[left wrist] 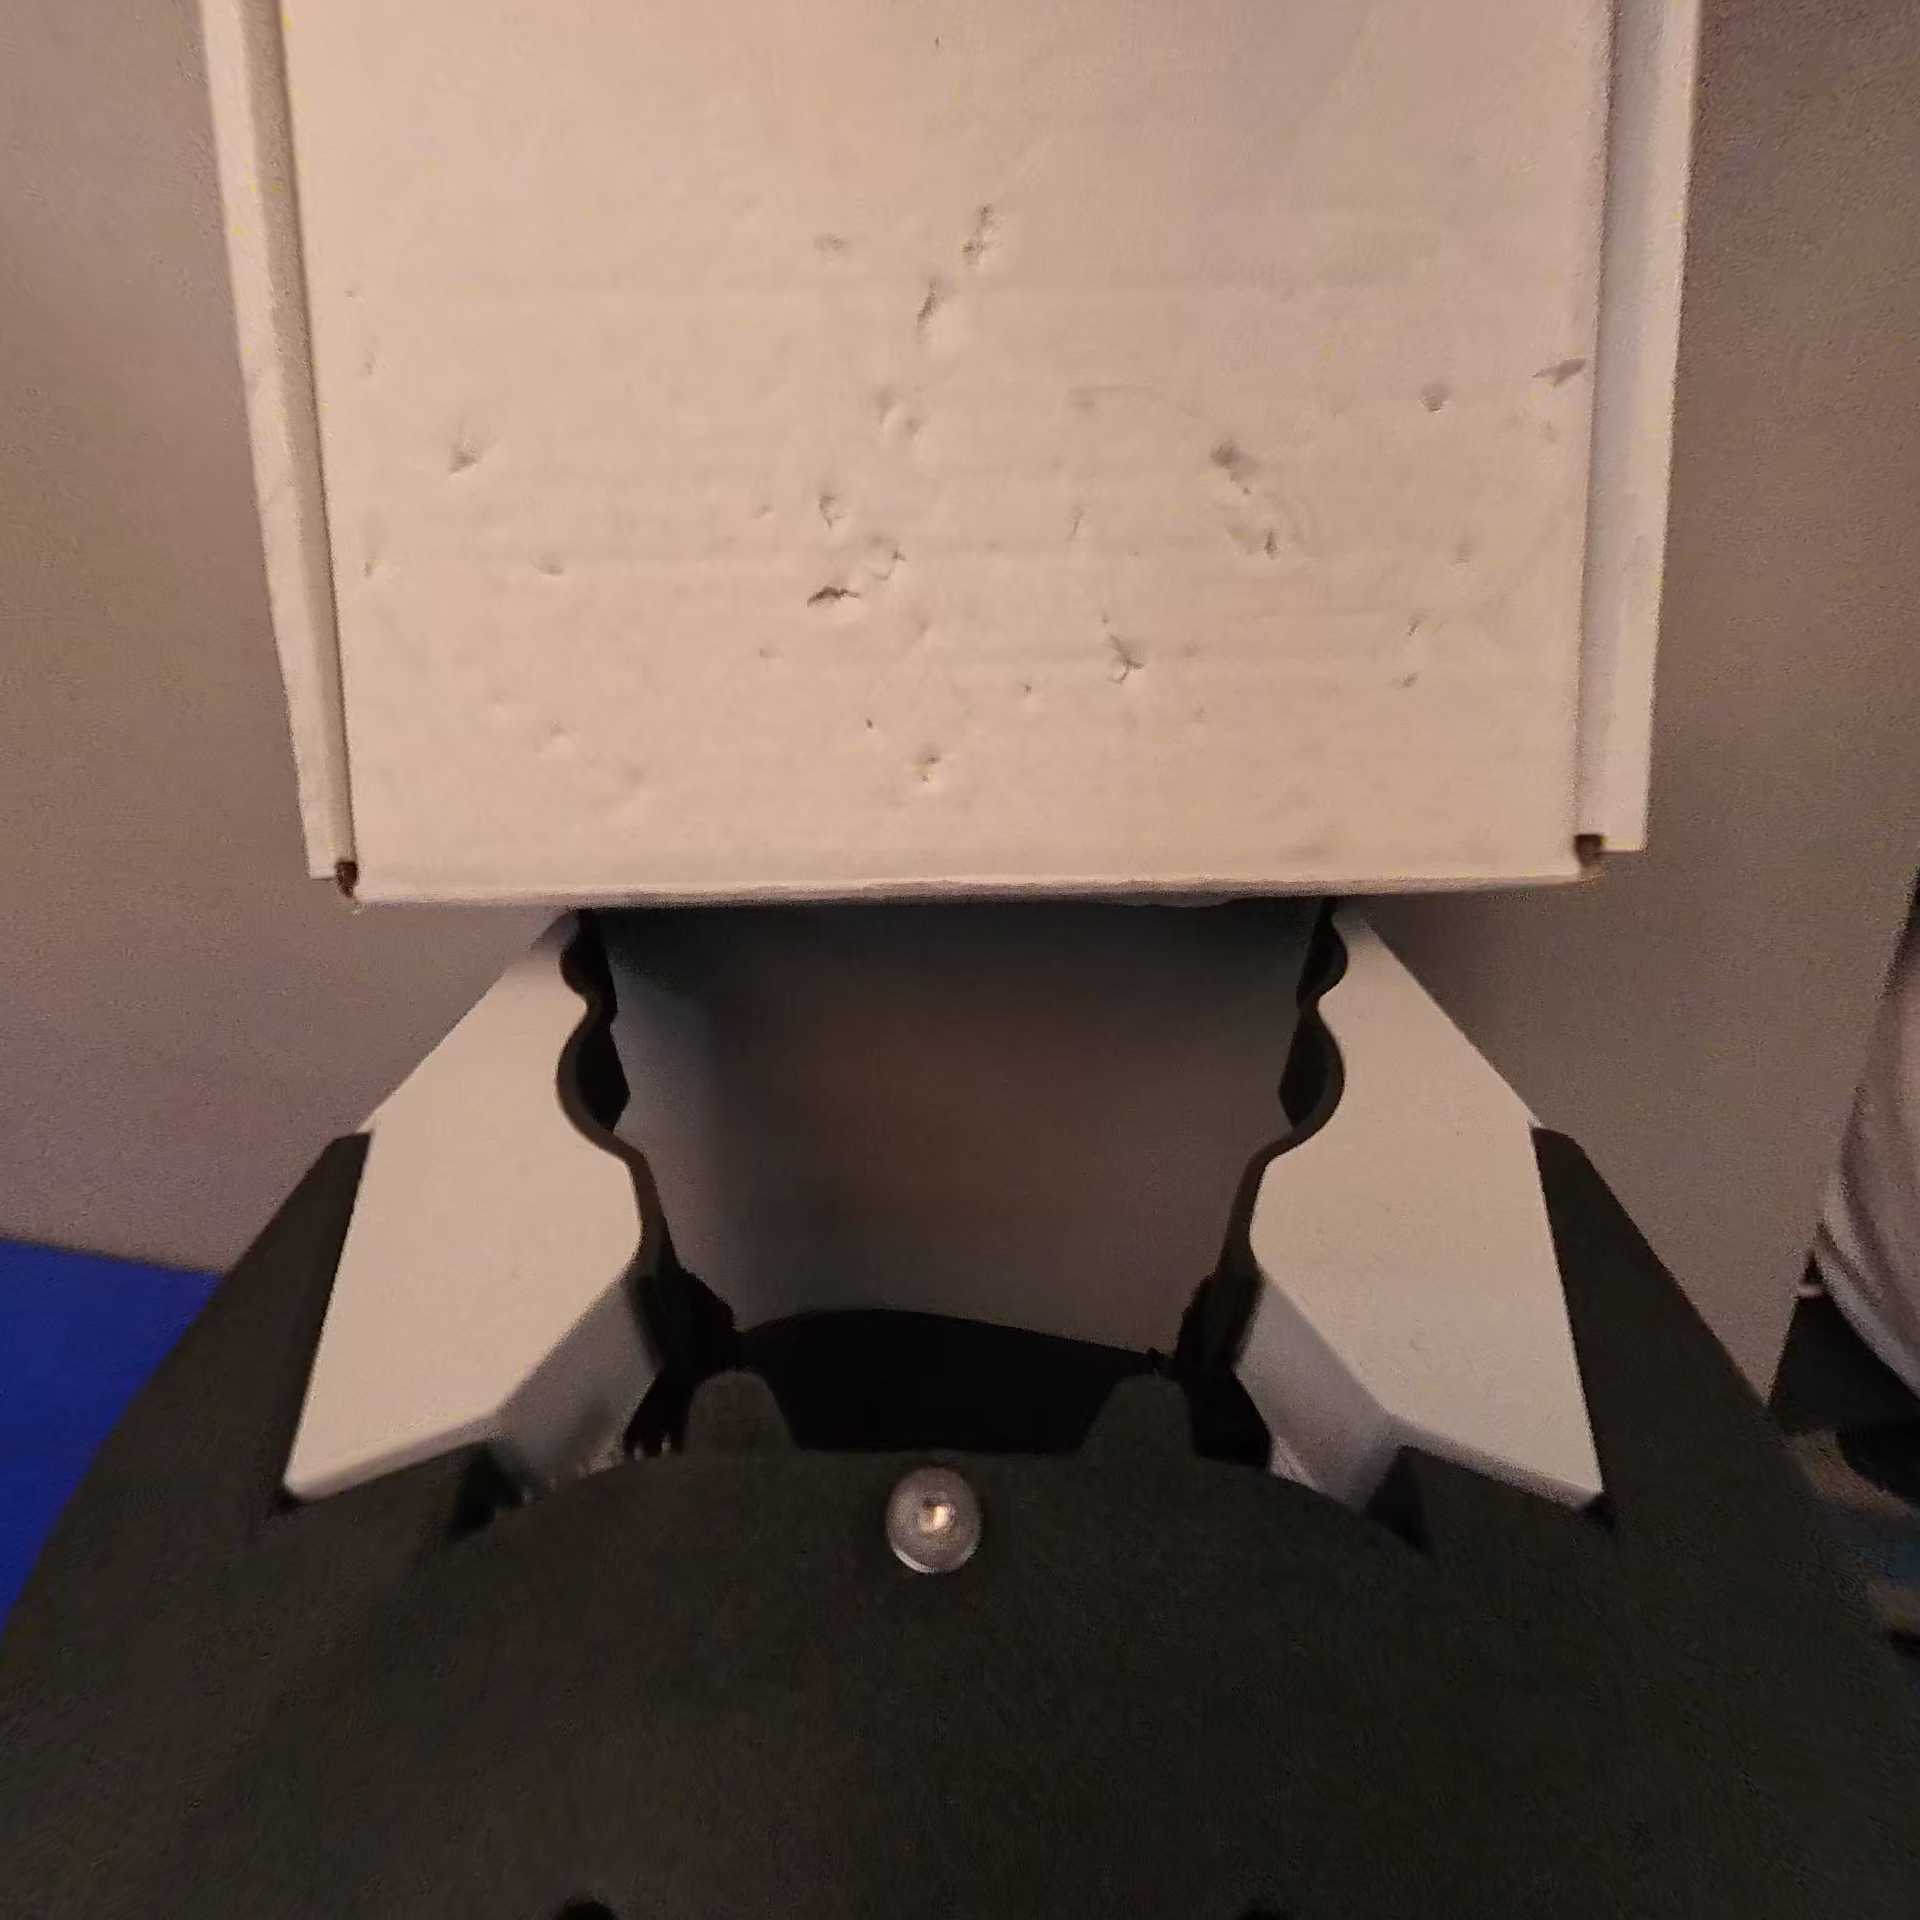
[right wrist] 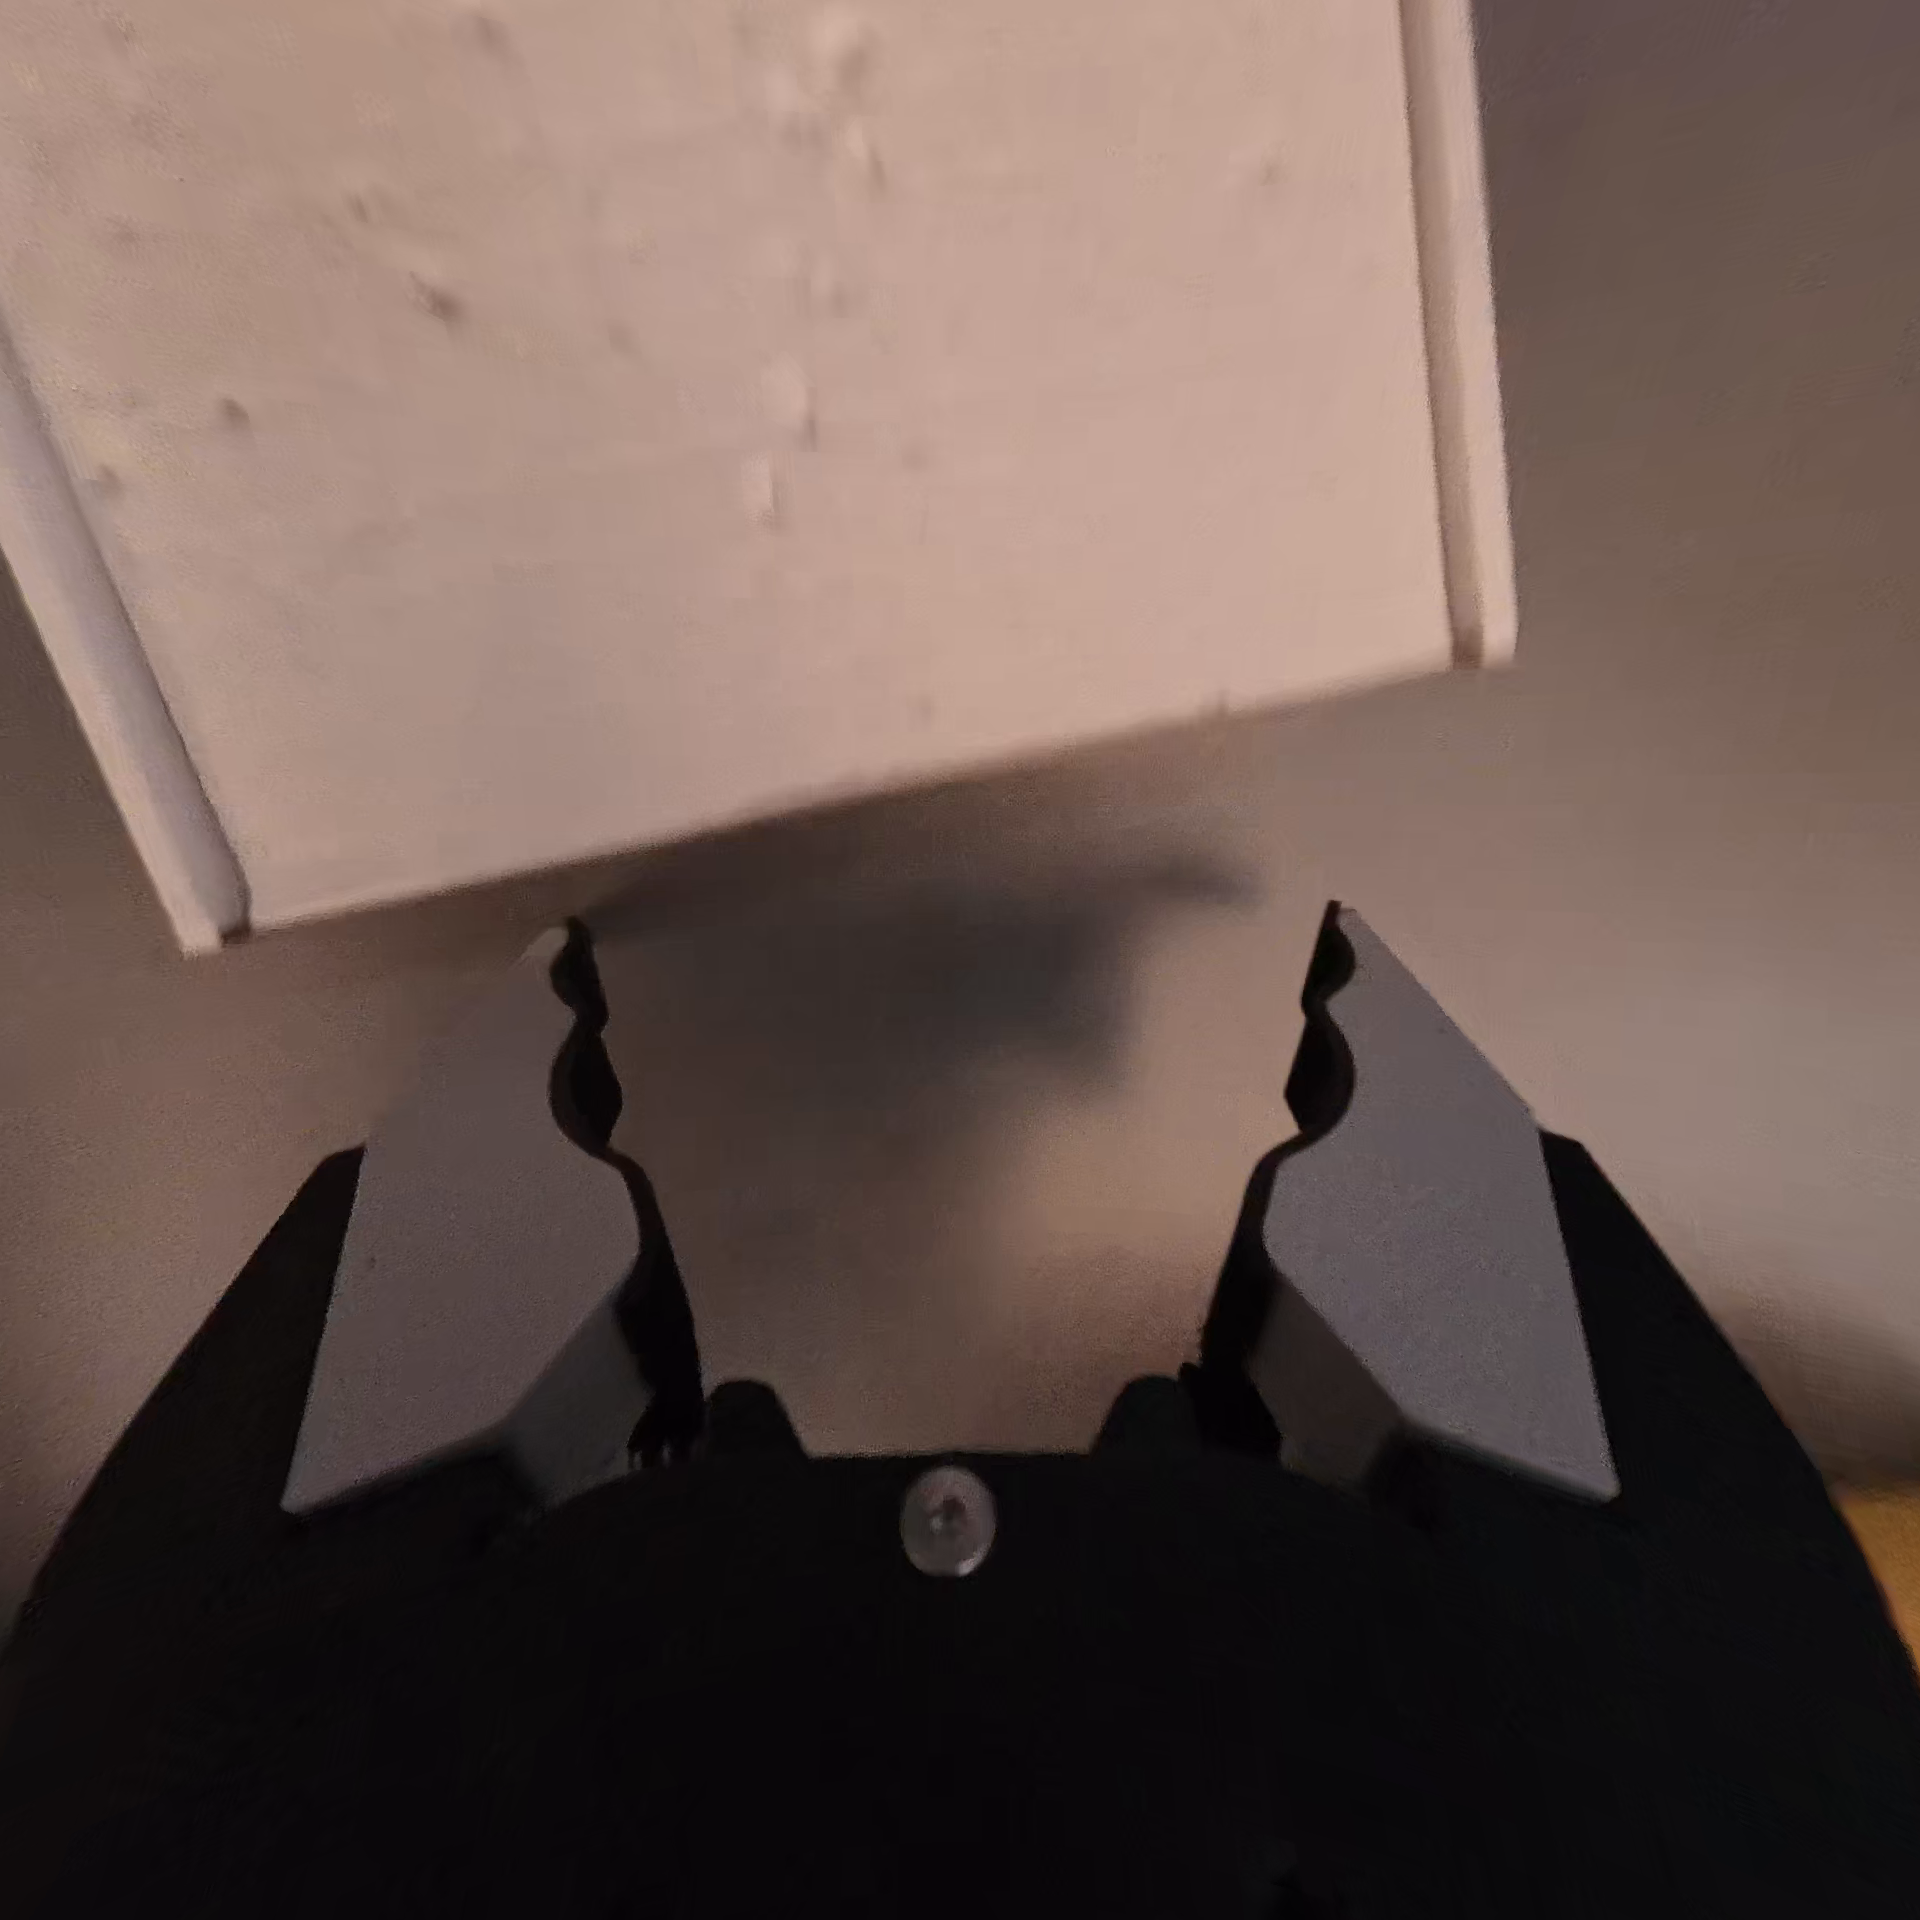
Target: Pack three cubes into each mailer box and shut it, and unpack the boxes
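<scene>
Your left gripper (left wrist: 956, 925) has its jaws spread wide, tips right at the near edge of the shut white mailer box (left wrist: 956, 468), straight ahead. Your right gripper (right wrist: 951, 935), also spread wide, faces a tilted box (right wrist: 727, 468).

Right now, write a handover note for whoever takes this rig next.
Left gripper: open, holds nothing, tips right at the near edge of a white mailer box.
Right gripper: open, holds nothing, just short of a white box that lies skewed to it.
Each view shows a dented lid lying flat, so shut. Whether it is one box or two, I cannot tell.
No cubes in view; contents hidden.
Left: check the contents, then carry on packing or unpacking.
</scene>
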`<state>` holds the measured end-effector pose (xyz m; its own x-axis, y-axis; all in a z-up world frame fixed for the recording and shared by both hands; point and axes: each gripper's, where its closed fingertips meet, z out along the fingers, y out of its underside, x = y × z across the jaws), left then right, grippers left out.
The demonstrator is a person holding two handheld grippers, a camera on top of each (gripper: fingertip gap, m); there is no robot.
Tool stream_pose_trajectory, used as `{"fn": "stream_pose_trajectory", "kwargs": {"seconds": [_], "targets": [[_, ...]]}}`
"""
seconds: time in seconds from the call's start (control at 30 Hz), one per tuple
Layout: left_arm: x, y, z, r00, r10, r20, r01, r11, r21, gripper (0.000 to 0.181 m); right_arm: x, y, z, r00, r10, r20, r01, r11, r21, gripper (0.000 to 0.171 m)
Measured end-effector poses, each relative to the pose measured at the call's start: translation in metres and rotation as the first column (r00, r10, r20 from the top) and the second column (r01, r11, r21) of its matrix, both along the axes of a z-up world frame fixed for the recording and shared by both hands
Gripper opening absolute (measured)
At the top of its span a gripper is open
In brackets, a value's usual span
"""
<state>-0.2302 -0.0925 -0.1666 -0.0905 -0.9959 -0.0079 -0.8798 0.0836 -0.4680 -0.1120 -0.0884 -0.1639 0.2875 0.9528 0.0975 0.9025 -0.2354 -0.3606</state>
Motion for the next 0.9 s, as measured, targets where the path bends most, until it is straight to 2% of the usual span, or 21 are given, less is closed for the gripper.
{"fn": "stream_pose_trajectory", "kwargs": {"seconds": [0.07,0.1,0.2,0.27,0.37,0.43,0.53,0.6,0.67,0.73,0.83,0.9], "targets": [[-0.001,-0.001,0.0,0.998,0.055,0.017,-0.055,0.998,0.018,0.131,0.03,0.001,0.007,0.988,-0.11,0.109,0.104,0.993,0.058,0.128],[0.0,-0.001,-0.001,0.996,0.089,0.028,-0.089,0.996,0.014,0.135,0.041,0.0,0.013,0.976,-0.186,0.11,0.178,0.981,0.073,0.126],[0.009,-0.004,-0.003,0.981,0.184,0.057,-0.185,0.983,0.013,0.146,0.061,-0.013,0.029,0.92,-0.391,0.04,0.391,0.92,0.011,0.106],[0.017,-0.003,-0.006,0.963,0.259,0.076,-0.261,0.965,0.019,0.158,0.07,-0.014,0.042,0.873,-0.487,-0.015,0.487,0.873,0.012,0.106],[0.029,-0.002,-0.005,0.929,0.351,0.114,-0.354,0.935,0.004,0.158,0.055,-0.008,0.065,0.827,-0.54,-0.154,0.548,0.836,0.012,0.107],[0.039,0.002,-0.005,0.894,0.423,0.149,-0.428,0.904,0.0,0.158,0.032,-0.002,0.079,0.797,-0.553,-0.244,0.568,0.823,-0.01,0.116],[0.047,0.005,-0.003,0.847,0.492,0.2,-0.502,0.865,-0.004,0.158,-0.016,0.013,0.088,0.788,-0.507,-0.349,0.534,0.845,-0.02,0.133],[0.047,0.008,0.004,0.803,0.533,0.267,-0.544,0.838,-0.038,0.158,-0.04,0.02,0.076,0.801,-0.51,-0.314,0.524,0.851,-0.044,0.142],[0.04,0.012,0.018,0.752,0.568,0.334,-0.575,0.813,-0.089,0.157,-0.046,0.028,0.063,0.796,-0.55,-0.254,0.556,0.829,-0.053,0.144],[0.034,0.017,0.038,0.696,0.576,0.429,-0.582,0.802,-0.132,0.147,-0.055,0.03,0.055,0.792,-0.565,-0.23,0.557,0.824,-0.106,0.142],[0.032,0.019,0.065,0.615,0.548,0.567,-0.554,0.812,-0.184,0.131,-0.051,0.029,0.035,0.808,-0.585,-0.079,0.575,0.81,-0.113,0.142],[0.03,0.02,0.067,0.619,0.521,0.587,-0.563,0.816,-0.131,0.129,-0.05,0.028,0.027,0.811,-0.585,-0.002,0.581,0.805,-0.12,0.139]]}}
